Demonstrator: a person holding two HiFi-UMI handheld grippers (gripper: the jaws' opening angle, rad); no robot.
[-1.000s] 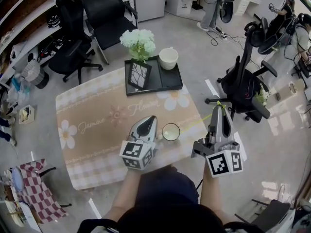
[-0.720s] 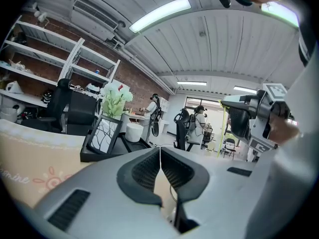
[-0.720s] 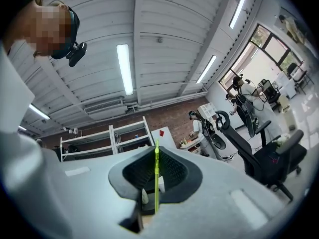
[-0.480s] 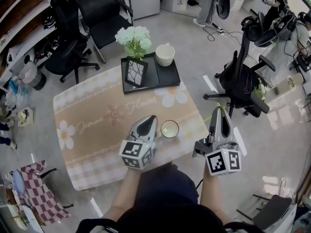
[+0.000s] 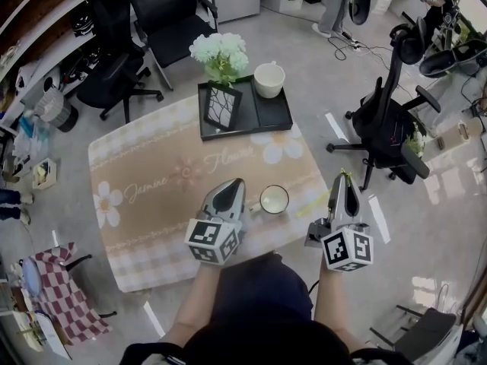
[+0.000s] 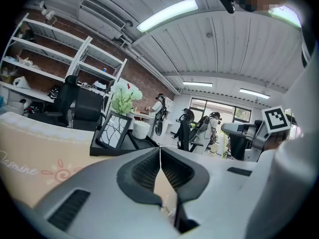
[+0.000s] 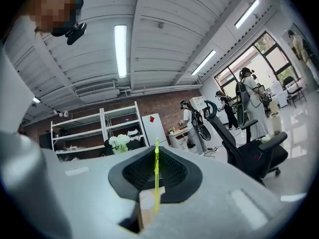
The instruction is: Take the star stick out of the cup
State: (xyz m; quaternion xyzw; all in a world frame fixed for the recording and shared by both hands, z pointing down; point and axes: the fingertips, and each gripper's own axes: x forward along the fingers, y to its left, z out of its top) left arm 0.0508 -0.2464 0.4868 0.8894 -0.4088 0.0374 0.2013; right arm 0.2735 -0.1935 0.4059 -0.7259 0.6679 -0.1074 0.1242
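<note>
An empty-looking white cup (image 5: 274,200) stands on the beige flowered tablecloth (image 5: 152,196) near the front edge. My right gripper (image 5: 344,179) hangs beyond the table's right edge, to the right of the cup, shut on the thin yellow-green star stick (image 5: 342,172). In the right gripper view the stick (image 7: 156,178) runs up between the closed jaws of that gripper (image 7: 156,151); its star end is not visible. My left gripper (image 5: 236,185) is just left of the cup, shut with nothing in it, and in the left gripper view its jaws (image 6: 160,151) meet.
A black tray (image 5: 266,116) at the table's far side holds a framed picture (image 5: 219,106), white flowers (image 5: 219,52) and a white mug (image 5: 269,78). Office chairs stand to the right (image 5: 388,124) and behind (image 5: 163,21). A checked cloth (image 5: 57,287) lies at the lower left.
The head view has shifted a little. Both grippers keep about the same places beside the cup, the right one still shut on the stick.
</note>
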